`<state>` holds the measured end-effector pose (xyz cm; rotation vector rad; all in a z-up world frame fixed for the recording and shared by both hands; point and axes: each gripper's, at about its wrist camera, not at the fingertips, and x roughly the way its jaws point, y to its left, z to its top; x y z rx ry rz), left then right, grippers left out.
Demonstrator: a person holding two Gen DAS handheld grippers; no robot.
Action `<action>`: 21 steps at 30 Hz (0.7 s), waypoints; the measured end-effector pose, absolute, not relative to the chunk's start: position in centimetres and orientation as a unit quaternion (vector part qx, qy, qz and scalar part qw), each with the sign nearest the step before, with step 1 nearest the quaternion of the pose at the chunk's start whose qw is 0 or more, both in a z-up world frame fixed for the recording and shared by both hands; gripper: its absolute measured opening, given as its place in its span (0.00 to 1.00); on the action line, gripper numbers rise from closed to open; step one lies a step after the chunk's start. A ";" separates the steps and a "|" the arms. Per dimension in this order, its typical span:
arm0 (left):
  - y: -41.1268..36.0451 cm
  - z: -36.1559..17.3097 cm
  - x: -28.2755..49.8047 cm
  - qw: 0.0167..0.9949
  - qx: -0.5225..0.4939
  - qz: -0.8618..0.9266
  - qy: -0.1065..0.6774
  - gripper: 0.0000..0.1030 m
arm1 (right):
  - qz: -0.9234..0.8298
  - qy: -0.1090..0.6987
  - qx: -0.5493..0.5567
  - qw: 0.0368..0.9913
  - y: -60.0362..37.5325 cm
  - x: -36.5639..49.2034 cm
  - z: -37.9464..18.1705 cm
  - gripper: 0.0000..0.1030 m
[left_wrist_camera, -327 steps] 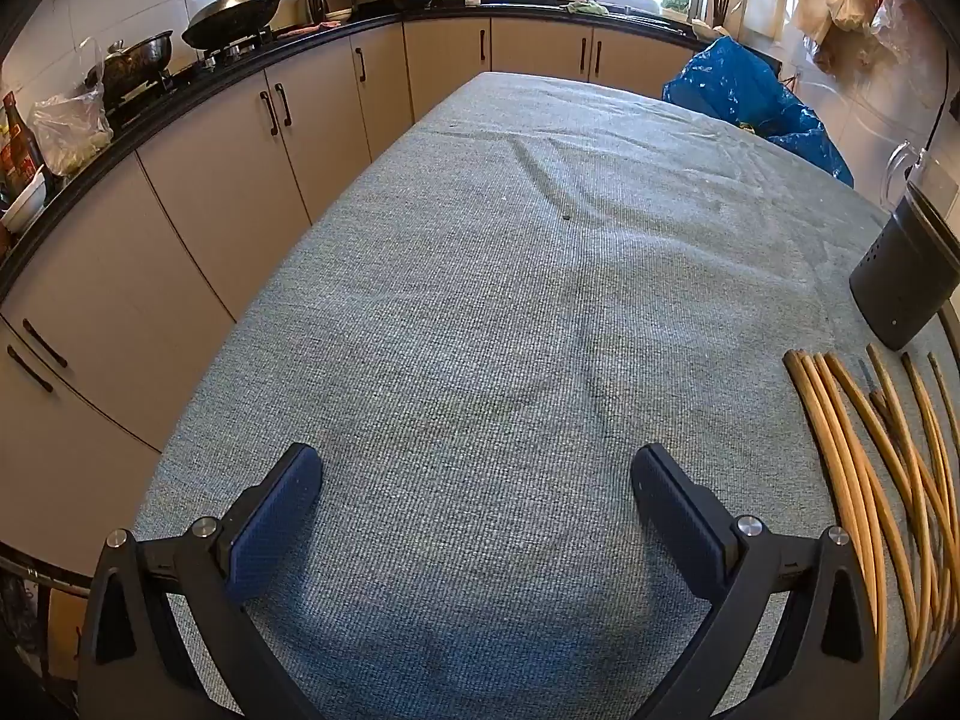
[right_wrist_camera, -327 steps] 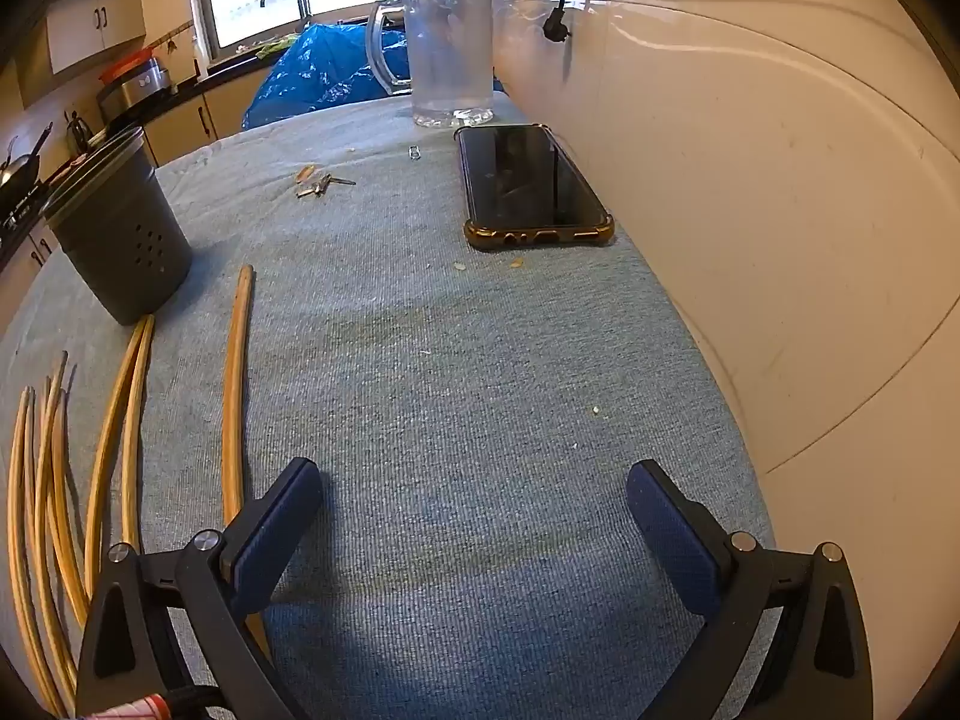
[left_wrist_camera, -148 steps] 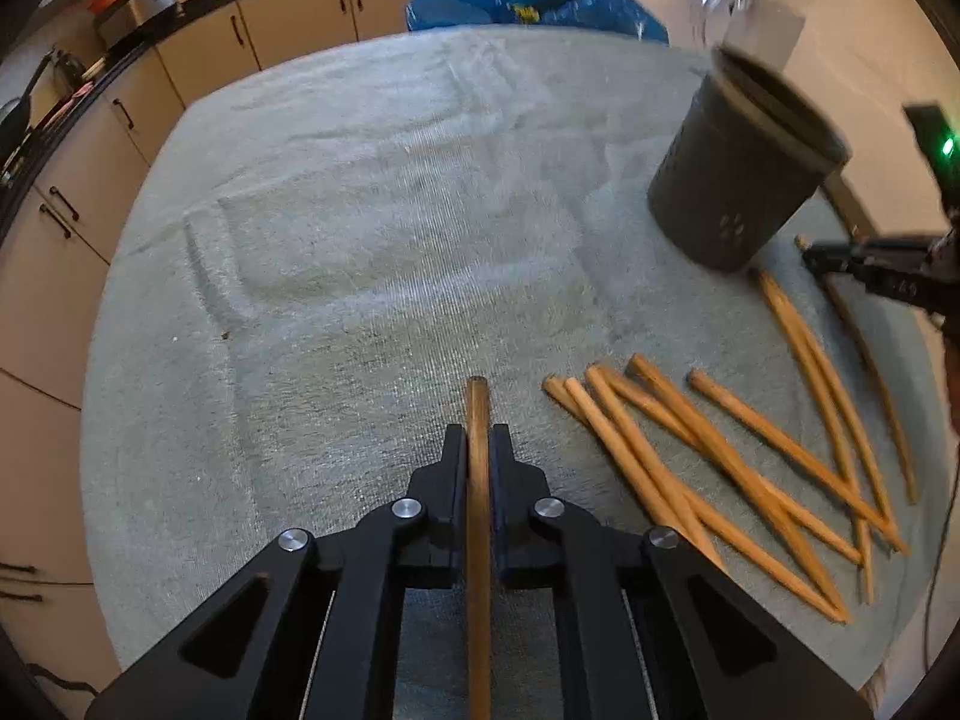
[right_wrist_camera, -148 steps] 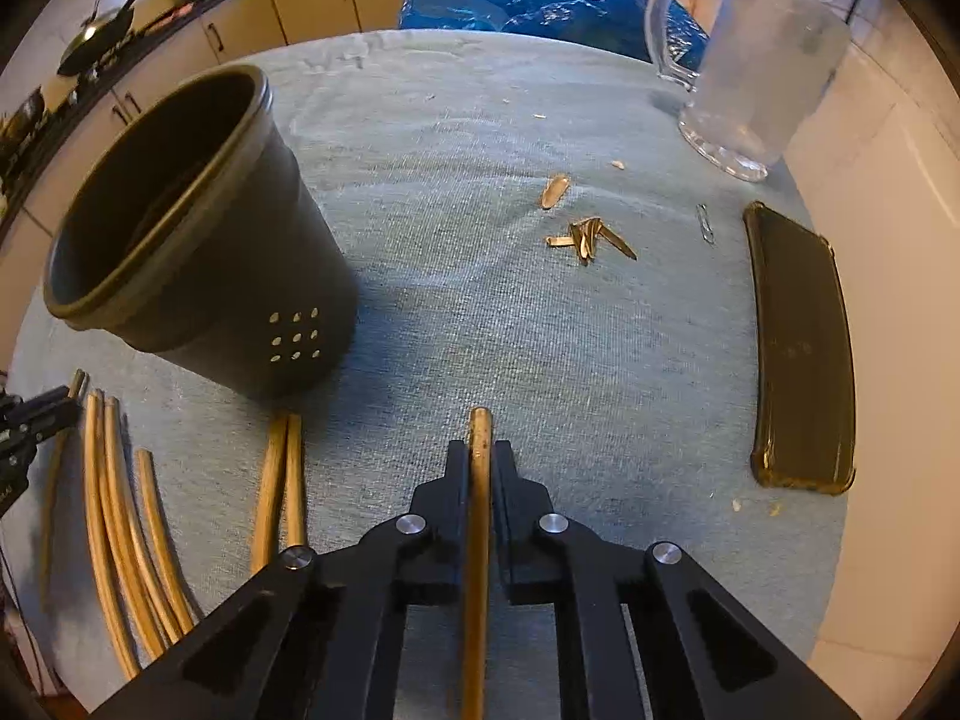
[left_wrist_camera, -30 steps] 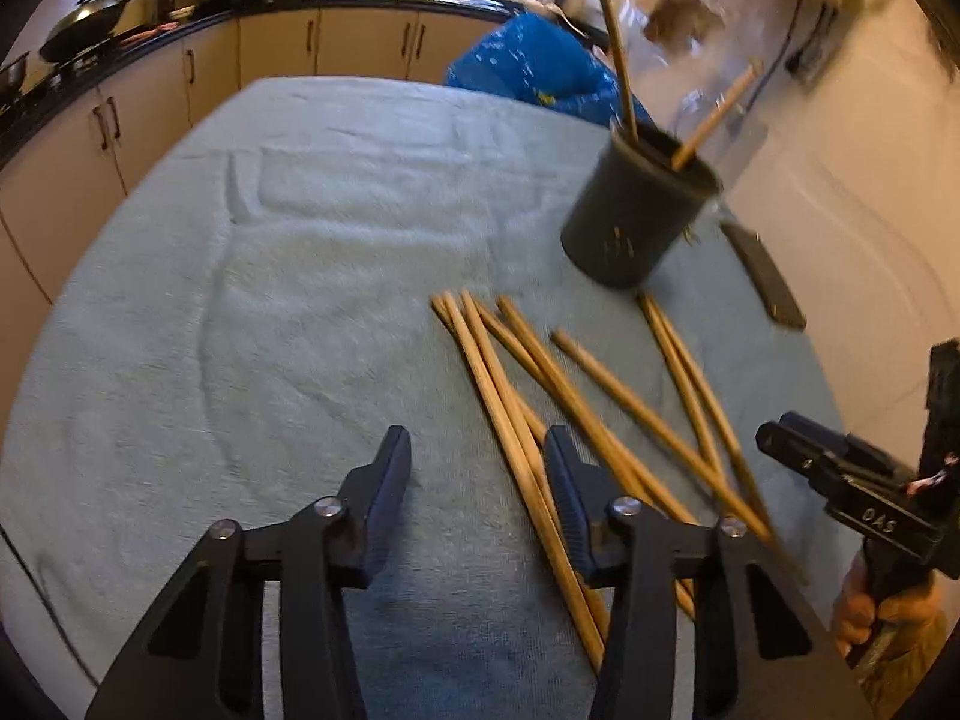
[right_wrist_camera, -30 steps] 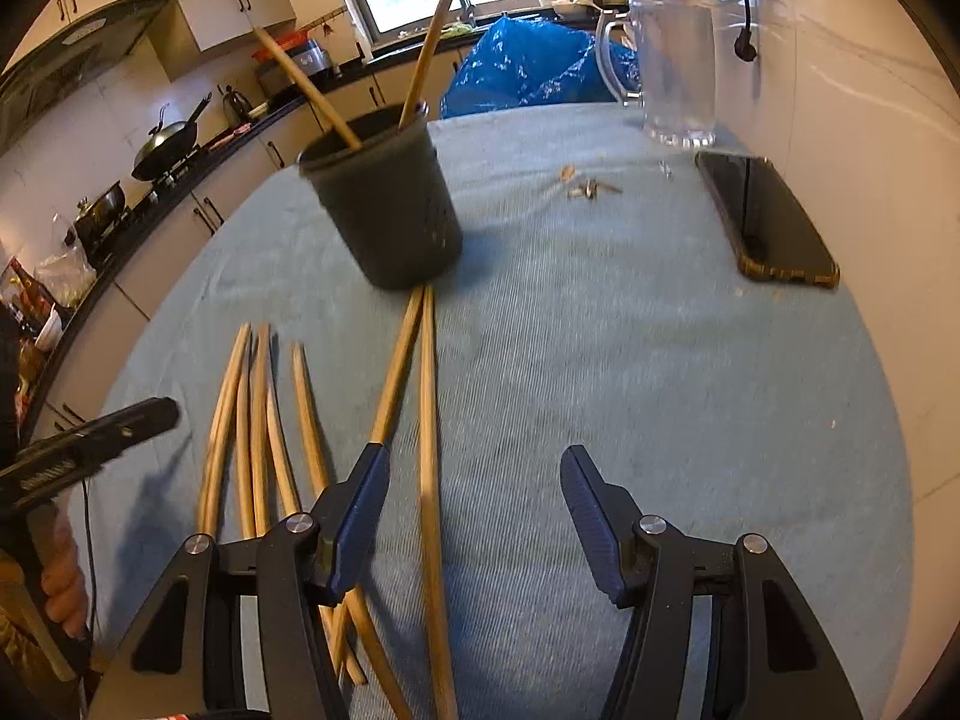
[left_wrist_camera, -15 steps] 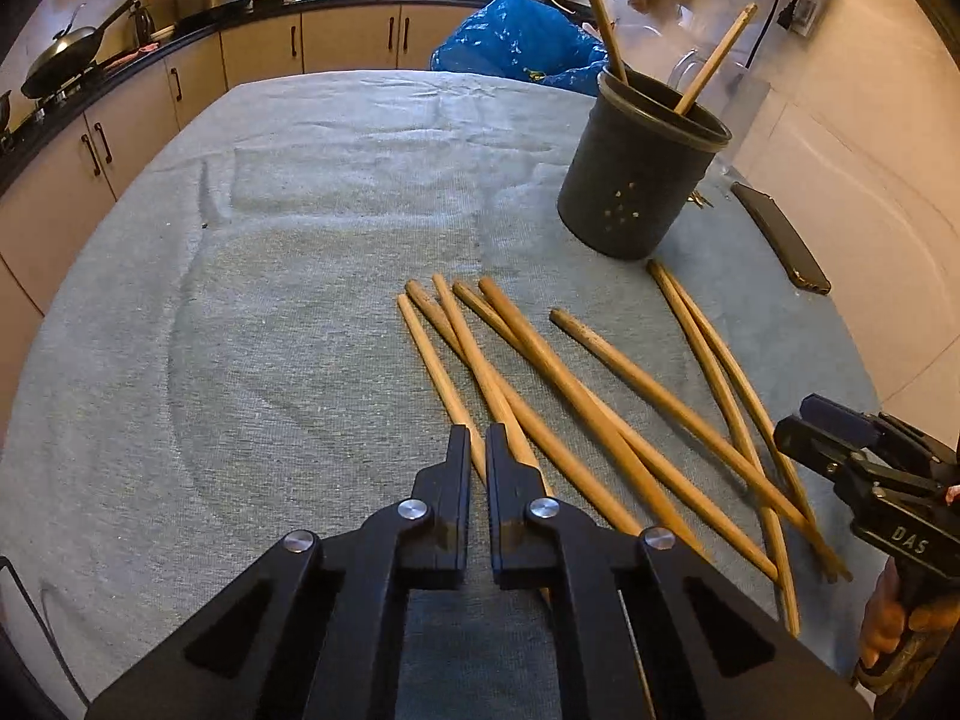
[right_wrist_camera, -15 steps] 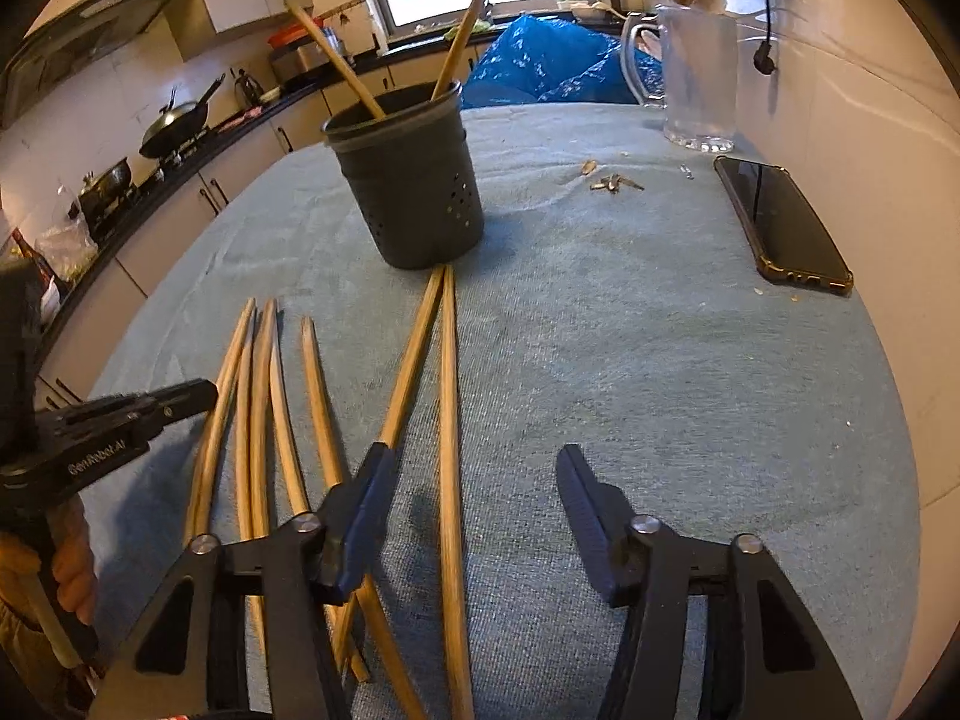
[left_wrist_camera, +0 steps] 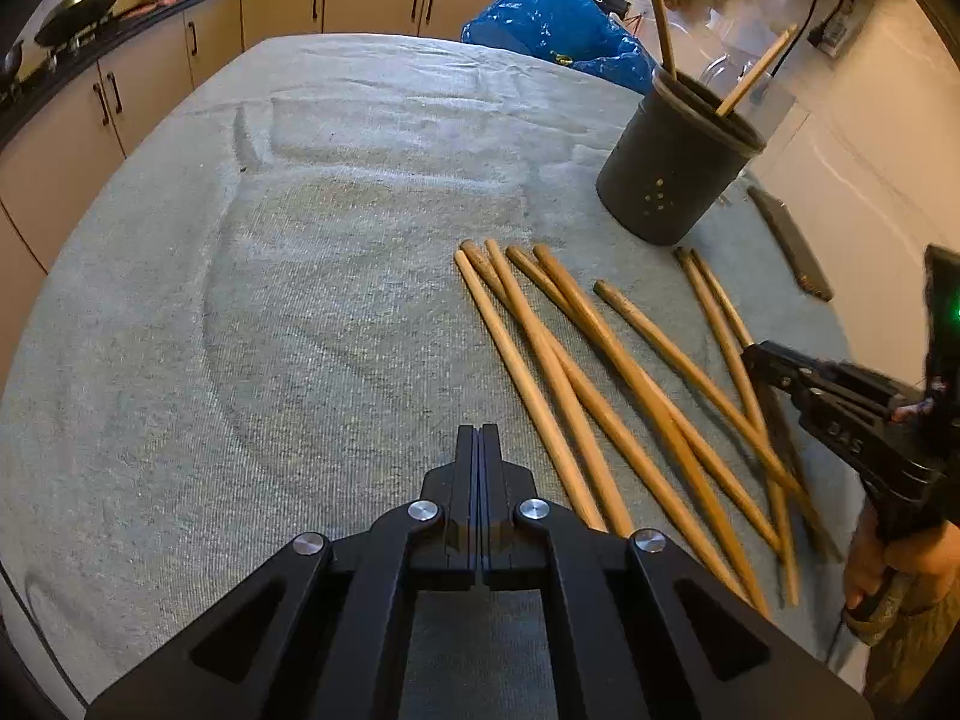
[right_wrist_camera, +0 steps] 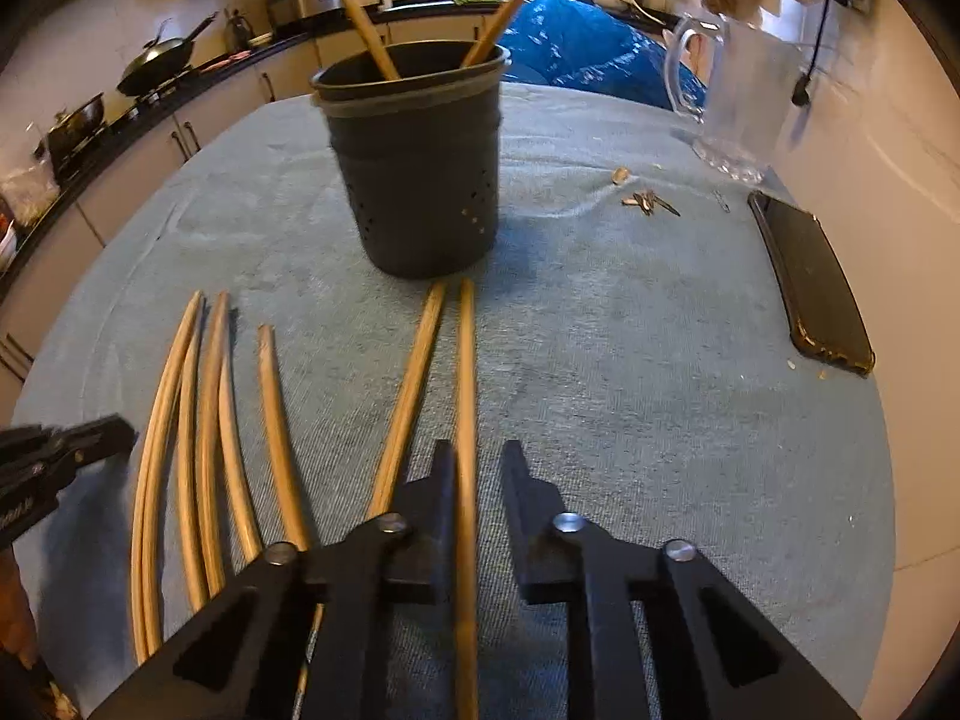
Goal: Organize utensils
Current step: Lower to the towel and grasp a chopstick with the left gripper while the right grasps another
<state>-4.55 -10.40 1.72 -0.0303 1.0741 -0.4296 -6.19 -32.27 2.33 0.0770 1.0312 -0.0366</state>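
Observation:
Several long wooden chopsticks lie on the grey-green cloth, also in the right wrist view. A dark perforated holder stands upright with two chopsticks in it. My left gripper is shut and empty, just left of the nearest chopstick. My right gripper is partly open around one chopstick that touches its left finger; the right finger stands apart from it. The right gripper also shows in the left wrist view.
A phone lies at the right table edge by the wall. A glass jug and small keys sit behind it. A blue bag lies beyond the table. Cabinets run along the left.
My left gripper has gone from open to fully shut on nothing. My right gripper has moved forward and narrowed around one chopstick.

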 end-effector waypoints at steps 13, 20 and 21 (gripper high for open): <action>-13.0 1.7 -3.2 0.842 -0.019 -0.226 0.490 0.00 | -0.037 0.494 0.060 0.867 -35.2 -9.1 2.3 0.10; -14.3 1.6 -2.8 0.853 0.030 -0.199 0.481 0.00 | -0.038 0.489 0.059 0.870 -35.1 -9.5 2.3 0.10; -14.5 1.7 -2.6 0.853 0.035 -0.197 0.482 0.01 | -0.038 0.488 0.059 0.870 -35.1 -9.5 2.3 0.10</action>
